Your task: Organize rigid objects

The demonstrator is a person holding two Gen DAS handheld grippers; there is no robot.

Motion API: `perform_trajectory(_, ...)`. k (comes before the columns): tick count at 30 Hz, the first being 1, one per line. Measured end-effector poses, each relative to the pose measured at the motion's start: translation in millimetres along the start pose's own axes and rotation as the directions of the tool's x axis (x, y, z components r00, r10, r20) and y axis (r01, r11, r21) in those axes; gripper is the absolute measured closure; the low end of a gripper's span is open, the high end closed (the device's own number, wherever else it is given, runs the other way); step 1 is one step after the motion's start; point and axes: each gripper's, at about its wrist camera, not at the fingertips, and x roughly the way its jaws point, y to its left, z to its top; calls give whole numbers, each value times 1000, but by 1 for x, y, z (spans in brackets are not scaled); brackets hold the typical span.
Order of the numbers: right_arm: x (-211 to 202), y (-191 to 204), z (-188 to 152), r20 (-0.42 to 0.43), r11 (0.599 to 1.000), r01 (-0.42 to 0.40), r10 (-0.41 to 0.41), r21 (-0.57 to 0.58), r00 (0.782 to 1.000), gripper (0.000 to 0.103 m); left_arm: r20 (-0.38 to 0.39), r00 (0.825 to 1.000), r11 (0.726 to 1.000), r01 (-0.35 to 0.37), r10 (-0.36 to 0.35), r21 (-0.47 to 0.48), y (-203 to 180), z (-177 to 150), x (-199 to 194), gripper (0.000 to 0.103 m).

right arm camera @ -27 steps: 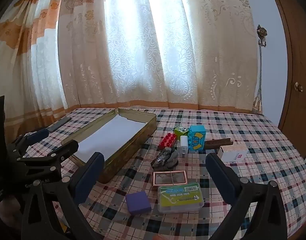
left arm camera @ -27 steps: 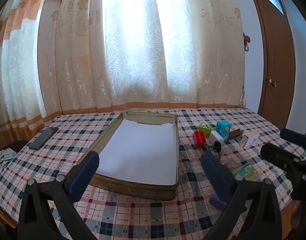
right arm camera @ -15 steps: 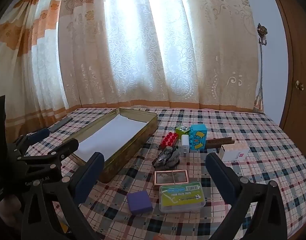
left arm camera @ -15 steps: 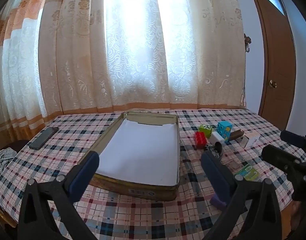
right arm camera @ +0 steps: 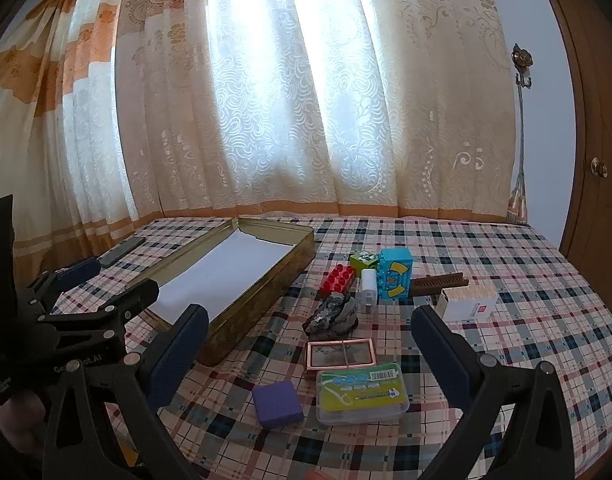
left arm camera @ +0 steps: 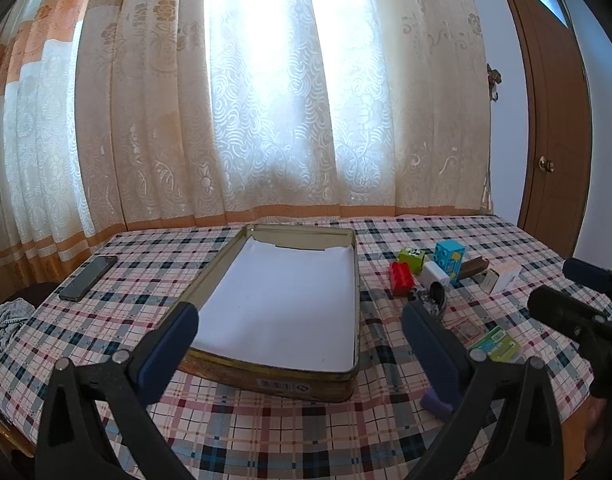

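Note:
A long gold tin (left arm camera: pixel 266 378) lined with white paper lies on the plaid table, straight ahead of my left gripper (left arm camera: pixel 298 340), which is open and holds nothing. The tin (right arm camera: pixel 266 292) shows left of centre in the right wrist view. My right gripper (right arm camera: pixel 310 344) is open above a clutter: a purple block (right arm camera: pixel 277 403), a clear floss-pick box (right arm camera: pixel 362 392), a copper frame (right arm camera: pixel 340 353), a grey rock (right arm camera: pixel 333 316), a red brick (right arm camera: pixel 338 278), a green brick (right arm camera: pixel 362 259), a blue brick (right arm camera: pixel 395 274), a white charger (right arm camera: pixel 369 286), a brown comb (right arm camera: pixel 440 280) and a toothpick box (right arm camera: pixel 470 302).
A dark phone (left arm camera: pixel 88 278) lies at the table's far left edge. Patterned curtains hang behind the table and a brown door (left arm camera: pixel 554 128) stands at the right. The plaid tablecloth (right arm camera: pixel 526 336) stretches bare to the right of the toothpick box. Crumpled cloth (left arm camera: pixel 6 320) sits off the left edge.
Both views have shifted very slightly; the objects sit a touch lower and nearer in the right wrist view. Nothing on the table has moved and both grippers stay open.

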Motion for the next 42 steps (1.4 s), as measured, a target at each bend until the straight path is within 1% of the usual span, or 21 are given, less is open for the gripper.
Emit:
perform_trajectory(16, 2, -6, -2, -10, 1000, -2, 2, 11, 1000, 1, -4, 1000, 1000, -3, 3, 14, -1, -3, 1, 0)
perform_trajectory(24, 5, -10, -6, -20, 1000, 3, -3, 13, 1000, 1, -28, 1000, 999, -5, 6, 35, -10, -9, 8, 0)
perform_trajectory(27, 8, -17, -11, -32, 999, 30, -29, 24, 999, 1, -51, 999, 999, 5, -2, 40, -15, -16, 13, 0)
perform_trajectory(30, 17, -30, -20, -60, 995, 86, -83, 43, 995, 1, -83, 996, 997, 31, -26, 64, -25, -27, 18, 0)
perform_trajectory(34, 30, -47, -34, -111, 990, 127, -119, 67, 987, 1, -111, 993, 993, 59, -47, 105, -42, -37, 23, 0)
perform_trajectory(38, 44, -52, -45, -161, 990, 136, -128, 45, 979, 1, -123, 991, 990, 74, -59, 120, -50, -40, 25, 0)
perform_trajectory(42, 55, -49, -54, -207, 992, 127, -122, 11, 971, 3, -140, 988, 989, 85, -68, 120, -52, -41, 27, 0)
